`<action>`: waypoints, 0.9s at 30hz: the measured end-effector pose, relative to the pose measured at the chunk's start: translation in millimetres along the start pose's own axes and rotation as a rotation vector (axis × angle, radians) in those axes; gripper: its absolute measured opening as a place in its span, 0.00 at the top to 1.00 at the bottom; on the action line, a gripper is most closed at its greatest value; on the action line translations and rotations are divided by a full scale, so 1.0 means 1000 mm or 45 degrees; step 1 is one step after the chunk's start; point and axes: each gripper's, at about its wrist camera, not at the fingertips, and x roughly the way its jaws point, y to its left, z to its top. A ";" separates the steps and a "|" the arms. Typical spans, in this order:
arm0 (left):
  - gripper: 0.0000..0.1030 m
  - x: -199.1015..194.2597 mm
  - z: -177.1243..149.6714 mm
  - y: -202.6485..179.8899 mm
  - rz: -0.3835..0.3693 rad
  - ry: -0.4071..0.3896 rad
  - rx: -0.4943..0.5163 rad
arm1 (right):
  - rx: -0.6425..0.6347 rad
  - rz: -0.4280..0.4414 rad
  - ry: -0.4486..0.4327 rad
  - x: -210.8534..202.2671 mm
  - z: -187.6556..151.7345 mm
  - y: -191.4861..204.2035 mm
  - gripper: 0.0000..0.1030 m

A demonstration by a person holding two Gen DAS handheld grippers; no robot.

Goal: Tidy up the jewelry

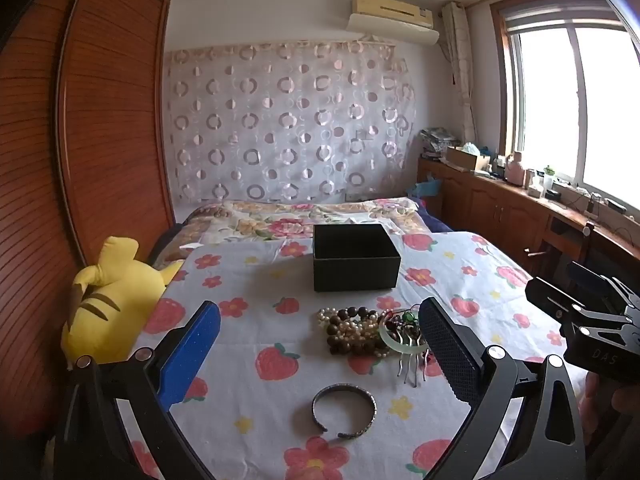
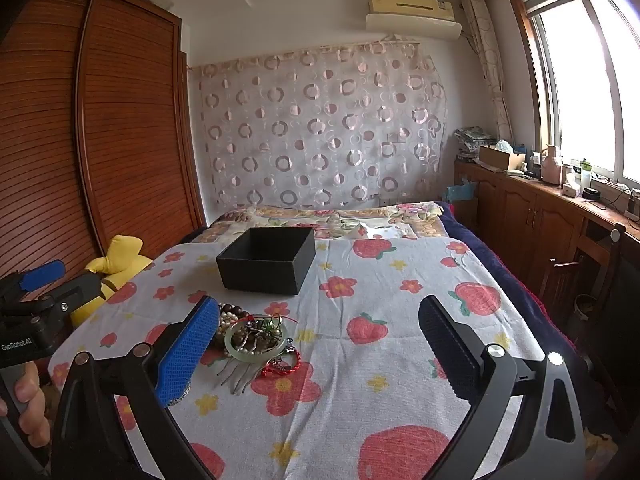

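An open black box (image 1: 355, 258) stands on the flowered cloth; it also shows in the right wrist view (image 2: 267, 265). In front of it lies a jewelry pile (image 1: 362, 330) of pearl and brown bead strings, a pale green bangle (image 1: 400, 343) and a metal hair comb (image 1: 412, 368). A dark metal cuff bracelet (image 1: 344, 410) lies alone, nearer, between my left fingers. My left gripper (image 1: 320, 344) is open and empty above it. My right gripper (image 2: 316, 344) is open and empty, with the pile (image 2: 252, 334) beside its blue finger (image 2: 186, 350). A red cord (image 2: 282, 364) lies by the bangle (image 2: 256, 342).
A yellow plush toy (image 1: 108, 300) lies at the table's left edge. A bed (image 1: 304, 216) is behind the table. A wooden wardrobe (image 1: 80, 140) is on the left. Cabinets (image 2: 532, 212) and a chair (image 2: 580, 280) line the right side.
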 end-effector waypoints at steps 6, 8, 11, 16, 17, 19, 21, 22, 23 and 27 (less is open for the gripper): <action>0.07 0.001 -0.001 0.000 0.000 0.001 0.004 | -0.005 0.000 -0.002 0.000 0.000 0.000 0.02; 0.07 0.000 0.000 0.000 -0.001 0.000 0.000 | -0.004 -0.001 0.000 0.000 0.000 0.000 0.02; 0.07 0.000 0.000 0.000 -0.002 -0.001 0.002 | -0.004 -0.001 -0.002 0.000 0.000 0.000 0.02; 0.07 0.000 0.000 0.000 -0.001 -0.001 0.001 | -0.005 0.000 -0.002 -0.001 0.000 0.000 0.02; 0.07 0.000 0.000 0.000 -0.002 -0.001 0.001 | -0.004 -0.001 -0.002 -0.001 0.001 0.000 0.02; 0.07 0.000 0.000 0.000 -0.002 0.000 0.002 | -0.005 0.000 -0.002 -0.001 0.001 0.001 0.02; 0.07 0.001 0.000 0.000 -0.004 0.001 0.003 | -0.005 0.000 -0.002 -0.001 0.001 0.001 0.02; 0.07 0.002 0.000 0.000 -0.005 0.002 0.003 | -0.005 0.000 -0.002 -0.001 0.001 0.001 0.02; 0.07 0.002 -0.001 0.000 -0.004 0.003 0.004 | -0.005 0.000 -0.003 -0.001 0.001 0.001 0.02; 0.07 0.004 -0.001 0.000 -0.005 0.005 0.004 | -0.005 0.001 -0.003 -0.001 0.001 0.001 0.02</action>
